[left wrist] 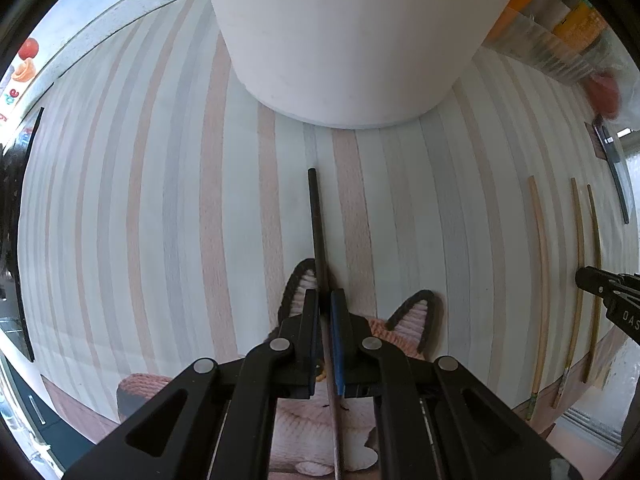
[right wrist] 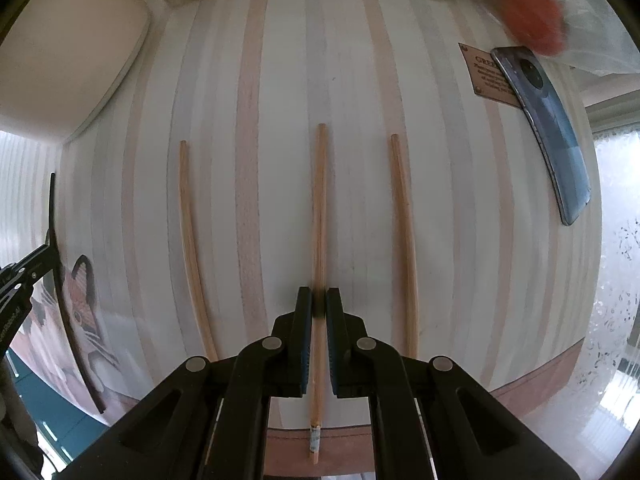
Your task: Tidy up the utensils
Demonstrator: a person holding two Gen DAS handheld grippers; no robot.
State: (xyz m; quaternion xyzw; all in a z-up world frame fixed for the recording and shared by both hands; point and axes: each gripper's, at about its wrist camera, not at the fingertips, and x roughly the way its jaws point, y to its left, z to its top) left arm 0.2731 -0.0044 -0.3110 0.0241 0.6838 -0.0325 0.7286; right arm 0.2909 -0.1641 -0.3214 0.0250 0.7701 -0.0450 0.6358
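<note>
My left gripper (left wrist: pixel 325 298) is shut on a black chopstick (left wrist: pixel 317 216) that points ahead toward a white cylindrical holder (left wrist: pixel 344 40) standing on the striped table. My right gripper (right wrist: pixel 319 298) is shut on the middle wooden chopstick (right wrist: pixel 319 200), low over the table. Two more wooden chopsticks lie flat on either side of it, one to the left (right wrist: pixel 191 240) and one to the right (right wrist: pixel 404 240). The three wooden chopsticks (left wrist: pixel 540 272) also show at the right of the left wrist view, with the right gripper (left wrist: pixel 600 288) over them. The black chopstick (right wrist: pixel 66 300) shows at the left edge of the right wrist view.
A cat-shaped knitted mat (left wrist: pixel 416 316) lies at the table's near edge under my left gripper. A blue phone (right wrist: pixel 548 132) lies at the right on a brown plaque (right wrist: pixel 486 76). A plastic bag with a red item (right wrist: pixel 532 12) and packets (left wrist: pixel 560 20) sit at the back.
</note>
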